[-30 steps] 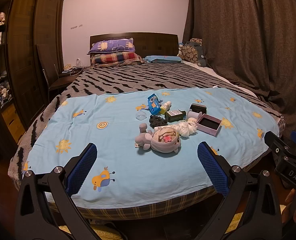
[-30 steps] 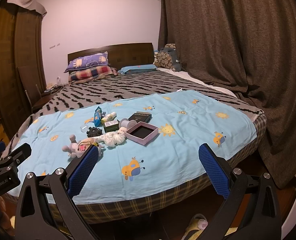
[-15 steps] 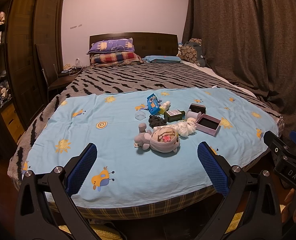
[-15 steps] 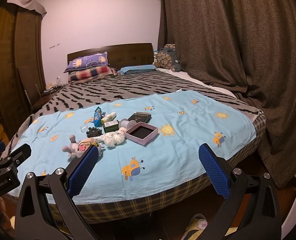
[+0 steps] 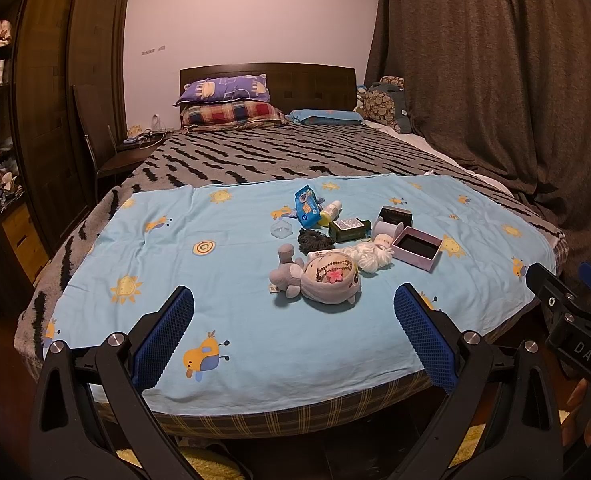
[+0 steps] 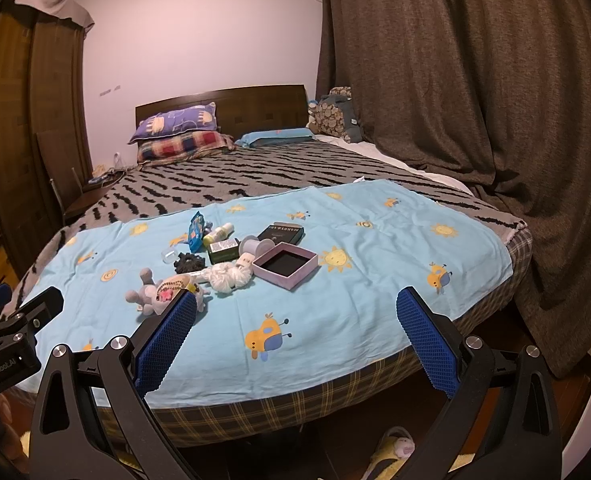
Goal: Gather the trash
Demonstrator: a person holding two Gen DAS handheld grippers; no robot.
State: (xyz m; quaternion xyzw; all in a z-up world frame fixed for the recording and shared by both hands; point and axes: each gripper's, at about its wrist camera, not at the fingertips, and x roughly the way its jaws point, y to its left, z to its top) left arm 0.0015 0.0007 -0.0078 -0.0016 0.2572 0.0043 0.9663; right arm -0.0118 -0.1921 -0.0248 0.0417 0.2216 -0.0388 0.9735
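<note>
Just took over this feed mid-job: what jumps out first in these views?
A cluster of small items sits mid-way across the light blue sheet at the bed's foot: a grey plush doll nearest, an open pink box to its right. Both hand-held grippers, left and right, hover open and empty short of it.

Dim warm room light on my feeds, brightest on the back wall [image 5: 251, 20]. Corners black, edges bowed by fisheye. Focus sharp.

Light blue cotton sheet [image 5: 235, 288] printed with yellow suns and birds; grey fuzzy blanket [image 5: 279, 156] with black zigzag stripes; pink square cardboard box [image 5: 417, 248], black inside
</note>
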